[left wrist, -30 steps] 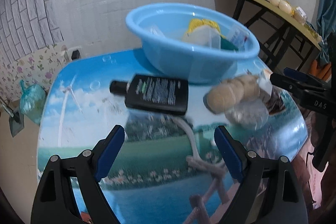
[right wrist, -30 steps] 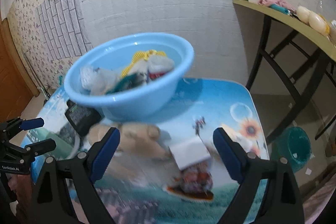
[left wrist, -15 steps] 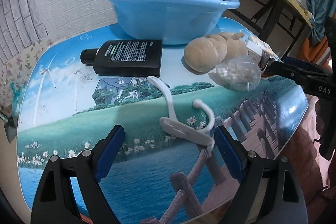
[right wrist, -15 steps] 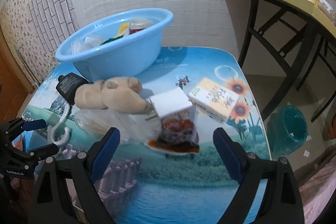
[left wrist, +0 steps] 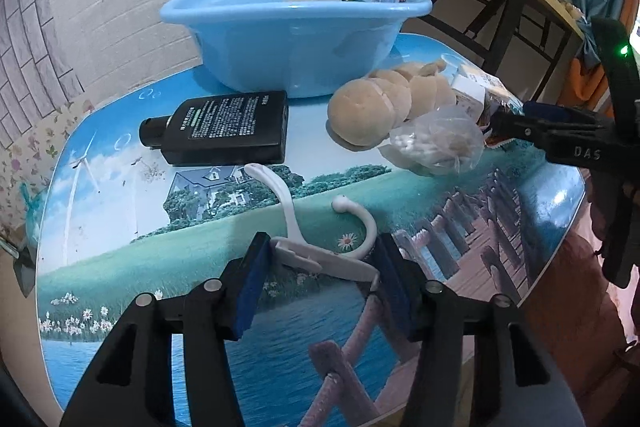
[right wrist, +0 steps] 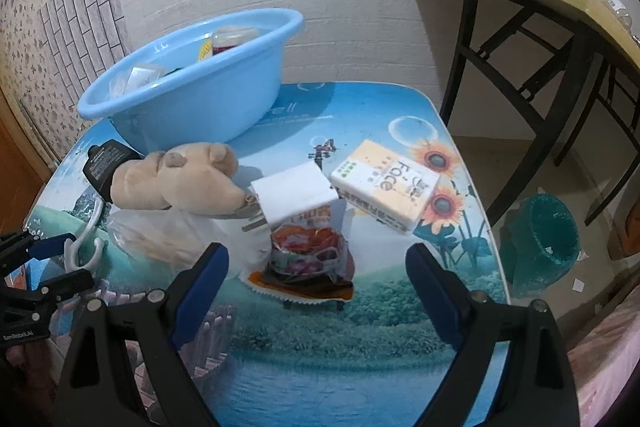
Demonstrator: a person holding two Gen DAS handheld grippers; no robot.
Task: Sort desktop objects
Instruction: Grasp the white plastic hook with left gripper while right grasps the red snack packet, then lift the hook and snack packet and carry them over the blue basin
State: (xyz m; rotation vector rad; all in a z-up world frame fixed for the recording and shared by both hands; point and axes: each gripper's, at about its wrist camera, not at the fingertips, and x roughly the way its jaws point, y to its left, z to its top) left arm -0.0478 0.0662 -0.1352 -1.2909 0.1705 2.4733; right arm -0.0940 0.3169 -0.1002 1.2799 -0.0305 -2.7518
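Blue basin (left wrist: 280, 39) sits at the back of the bench (left wrist: 120, 267), already holding a few bits: something yellow, a small jar, a white packet, hard to tell more. Outside it on the bench: black bottle (left wrist: 224, 127), plush toy (left wrist: 384, 103), clear bag (left wrist: 436, 143), white plug (right wrist: 296, 195), snack pack (right wrist: 308, 251), tissue pack (right wrist: 384, 187). Left tool (left wrist: 320, 279) is low over the bench, pads narrowed around the white hook (left wrist: 320, 247), about touching its base. Right tool (right wrist: 316, 291) hovers wide open, aimed at the snack pack.
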